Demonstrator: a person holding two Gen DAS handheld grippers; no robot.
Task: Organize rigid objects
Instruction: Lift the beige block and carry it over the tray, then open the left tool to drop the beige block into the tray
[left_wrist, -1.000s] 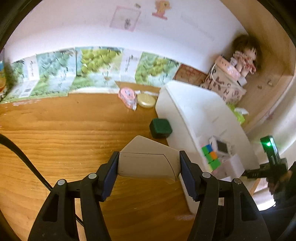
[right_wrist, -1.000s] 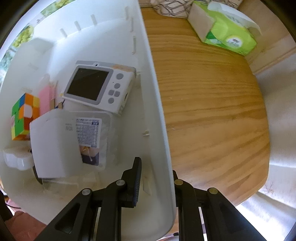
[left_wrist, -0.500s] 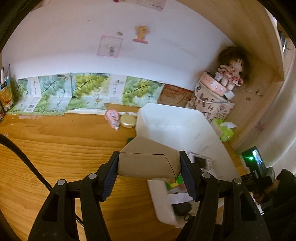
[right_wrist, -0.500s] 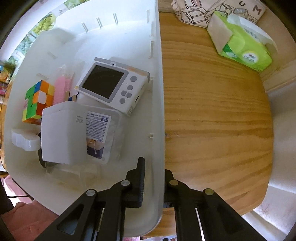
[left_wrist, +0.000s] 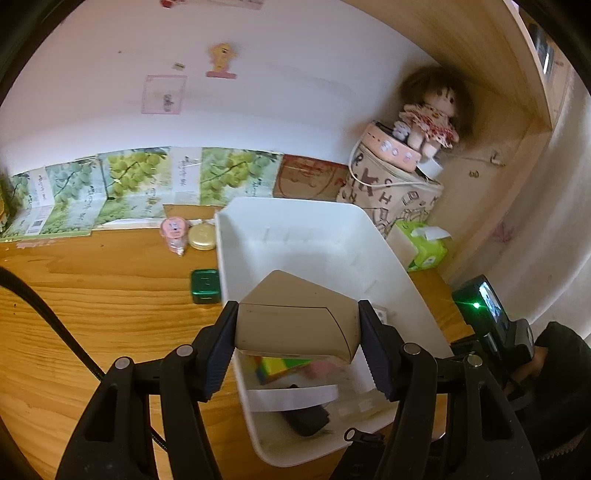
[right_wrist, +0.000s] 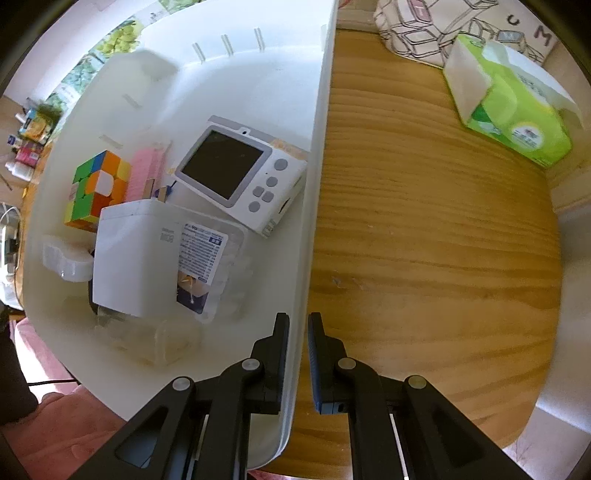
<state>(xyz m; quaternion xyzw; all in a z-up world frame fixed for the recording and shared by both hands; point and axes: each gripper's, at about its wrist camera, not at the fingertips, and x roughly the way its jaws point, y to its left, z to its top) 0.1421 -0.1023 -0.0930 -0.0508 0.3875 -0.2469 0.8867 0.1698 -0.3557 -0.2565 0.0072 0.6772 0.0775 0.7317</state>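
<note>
A: What has changed in the last second?

B: The left tongs (left_wrist: 297, 345) have carried the beige box (left_wrist: 295, 321) from over the bare table (left_wrist: 92, 295) to over the white bin (left_wrist: 314, 236). A second ago the bin lay off to their right; now its open mouth is straight ahead of and below the fingers.

A: And their grip?

B: Pressed onto the box from both sides, one pad on each end. It hangs clear of the bin, not resting on anything that I can see.

A: The right tongs?

B: The right tongs (right_wrist: 298, 354) had the bin's side wall (right_wrist: 314, 184) in a wide gap a second ago. Now the fingers have drawn together onto it, one inside, one outside, so I take it as pinched, though a sliver of gap shows by the outer pad.

A: What is already in the bin?

B: To the left of the right tongs: a cube (right_wrist: 96, 188), a camera (right_wrist: 240, 173), a white box (right_wrist: 129, 258) and clear packaging. The far half looks bare.

A: So what does it mean for the task?

B: My guess is the bin is being steadied while the box goes in. It looks near release, and the bare far half seems the easier spot. A green tin (left_wrist: 205, 286) sits on the table, left of the bin, ahead of the left tongs.
</note>
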